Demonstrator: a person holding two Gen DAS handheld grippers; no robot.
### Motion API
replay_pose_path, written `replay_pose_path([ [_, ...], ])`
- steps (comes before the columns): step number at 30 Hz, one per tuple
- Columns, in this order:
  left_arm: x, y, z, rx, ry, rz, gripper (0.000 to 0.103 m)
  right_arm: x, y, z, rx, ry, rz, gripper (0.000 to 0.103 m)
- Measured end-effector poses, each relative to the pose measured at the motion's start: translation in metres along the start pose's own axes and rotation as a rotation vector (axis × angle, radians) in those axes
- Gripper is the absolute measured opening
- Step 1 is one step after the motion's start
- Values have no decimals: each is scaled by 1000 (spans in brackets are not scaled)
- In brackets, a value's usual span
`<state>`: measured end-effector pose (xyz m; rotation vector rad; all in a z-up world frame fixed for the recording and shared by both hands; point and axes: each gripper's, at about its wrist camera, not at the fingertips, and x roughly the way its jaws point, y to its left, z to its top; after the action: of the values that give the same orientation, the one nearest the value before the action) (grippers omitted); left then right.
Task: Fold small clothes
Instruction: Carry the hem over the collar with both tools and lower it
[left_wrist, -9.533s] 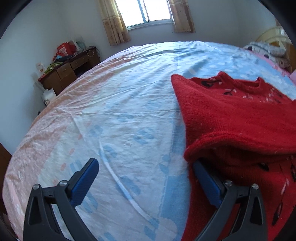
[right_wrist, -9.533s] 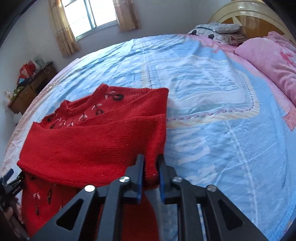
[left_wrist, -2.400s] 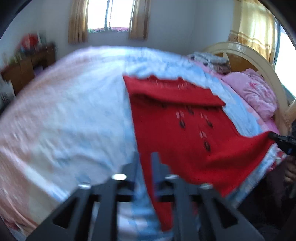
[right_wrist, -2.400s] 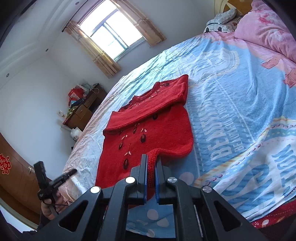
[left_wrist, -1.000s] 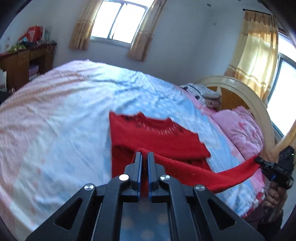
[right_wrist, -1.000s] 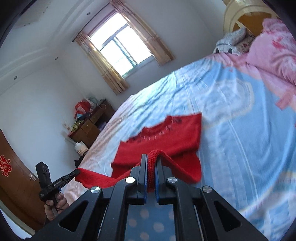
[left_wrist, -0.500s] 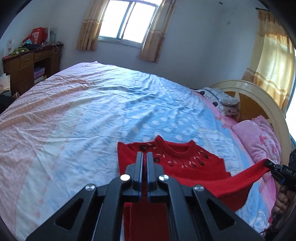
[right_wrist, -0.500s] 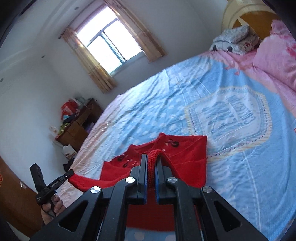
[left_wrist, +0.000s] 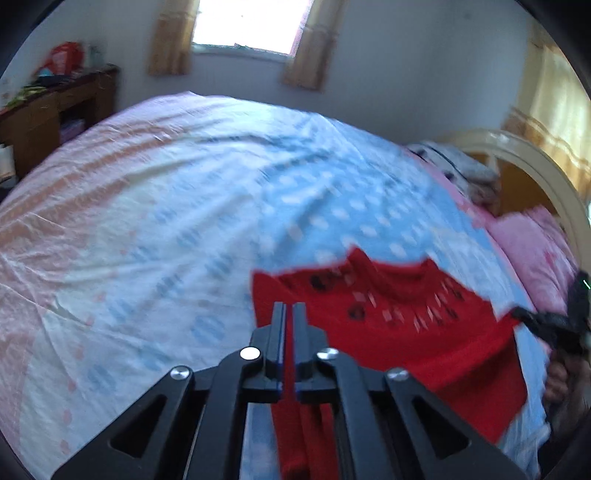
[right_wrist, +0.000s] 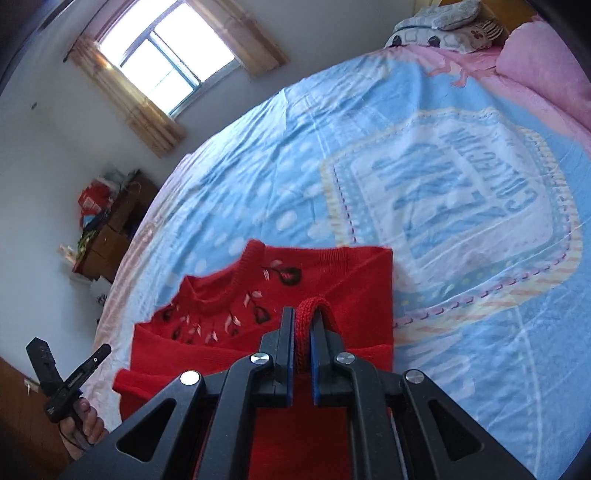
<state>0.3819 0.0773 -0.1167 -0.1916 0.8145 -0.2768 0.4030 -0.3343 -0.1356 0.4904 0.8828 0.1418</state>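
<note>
Left wrist view: my left gripper (left_wrist: 289, 325) has its jaws closed on a thin edge of the red sweater (left_wrist: 399, 332), which runs between the pads and hangs below them. Its collar end lies flat on the bedsheet (left_wrist: 184, 221). Picture is motion-blurred, so the hem line cannot be judged.

Right wrist view: my right gripper (right_wrist: 303, 332) is clamped on a thick knitted fold of the sweater, looped above the pads. The left gripper (right_wrist: 70, 380) shows far left, also gripping fabric. I judge the lower hem is being carried toward the collar. To do this well, I should keep both corners level and taut, lay the hem square on the shoulders, then release both together.
</note>
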Motion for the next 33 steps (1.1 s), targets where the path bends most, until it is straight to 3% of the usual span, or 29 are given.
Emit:
replay_pose_path([
  [1,-3,-1,-5,21,10,-3,33,2,-2,-1,-10,2,-10,7],
  [4,-22,-10,-24,122,-34,1,68,4,-8,-2,-4,12,-8,7],
  [7,-29,-26,-38,227,-42,15,72,3,-10,-3,-3,12,-8,7],
  [11,-11,-32,-34,215,-2,12,66,2,-6,-7,-14,13,-9,7],
  [12,-2,-33,-33,208,21,16,51,2,-5,-8,-15,12,-10,7],
  [13,6,-33,-33,201,41,19,19,1,-5,-9,-17,10,-12,7],
  [14,14,-33,-33,184,68,16,4,-2,-4,-10,-21,4,-16,6],
  [18,2,-35,-31,175,2,57,6,-21,1,-6,-36,-45,-4,6],
  [21,-15,-36,-20,168,-55,46,6,-34,9,4,-43,-95,9,6],
  [25,-17,-33,5,135,-95,45,6,-25,19,24,-27,-112,17,6],
  [27,-3,-29,17,104,-86,41,6,-7,22,31,-27,-98,-10,5],
  [33,69,-20,24,97,3,158,6,48,15,38,-58,-59,-138,6],
])
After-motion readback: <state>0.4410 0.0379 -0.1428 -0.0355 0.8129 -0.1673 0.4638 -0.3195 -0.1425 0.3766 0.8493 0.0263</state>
